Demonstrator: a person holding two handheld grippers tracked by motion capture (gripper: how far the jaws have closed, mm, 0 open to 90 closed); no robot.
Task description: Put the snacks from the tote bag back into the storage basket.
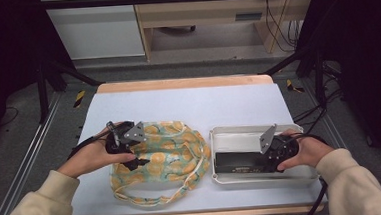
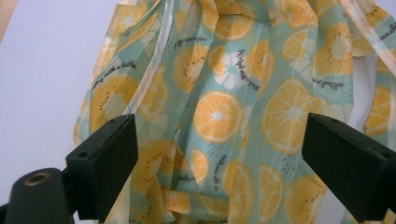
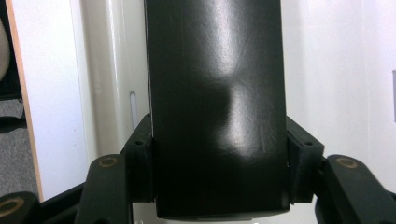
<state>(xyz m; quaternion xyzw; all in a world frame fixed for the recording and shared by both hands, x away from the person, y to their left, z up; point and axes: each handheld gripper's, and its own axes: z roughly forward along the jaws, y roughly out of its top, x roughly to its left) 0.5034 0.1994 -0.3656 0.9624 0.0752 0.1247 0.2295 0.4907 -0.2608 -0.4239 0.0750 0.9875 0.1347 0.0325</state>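
I'm seeing cream sleeves covering both forearms. The left gripper and right gripper are showing black bodies, grey three-cornered plates, brass-ringed screw holes and trailing black cables.

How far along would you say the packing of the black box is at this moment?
Done: the right gripper is shut on the black box. In hand: the box sits in the white tray. Left: the left gripper hovers open over the fruit-print bag, which lies flat, with nothing visibly packed.
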